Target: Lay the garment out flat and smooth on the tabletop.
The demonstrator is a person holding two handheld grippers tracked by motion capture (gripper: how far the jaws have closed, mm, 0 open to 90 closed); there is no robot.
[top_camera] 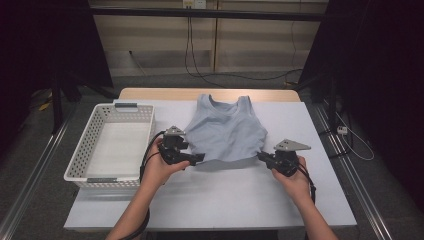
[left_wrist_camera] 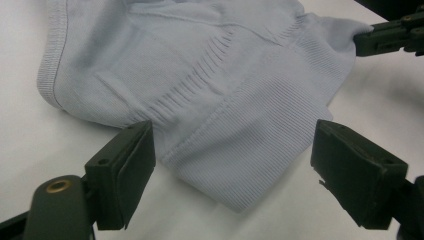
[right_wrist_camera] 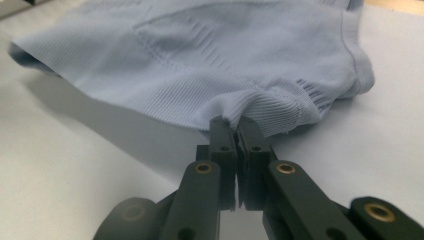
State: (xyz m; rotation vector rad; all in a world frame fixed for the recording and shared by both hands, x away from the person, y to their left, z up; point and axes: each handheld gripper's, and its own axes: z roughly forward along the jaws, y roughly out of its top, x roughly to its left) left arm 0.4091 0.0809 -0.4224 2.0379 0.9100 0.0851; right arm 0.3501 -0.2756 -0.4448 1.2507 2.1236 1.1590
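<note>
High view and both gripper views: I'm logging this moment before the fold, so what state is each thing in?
Light blue tank top: flat on the table, neck away from the person.
Right gripper: shut on the hem corner.
Left gripper: open, jaws either side of the other hem corner.
White basket: upright, empty.
</note>
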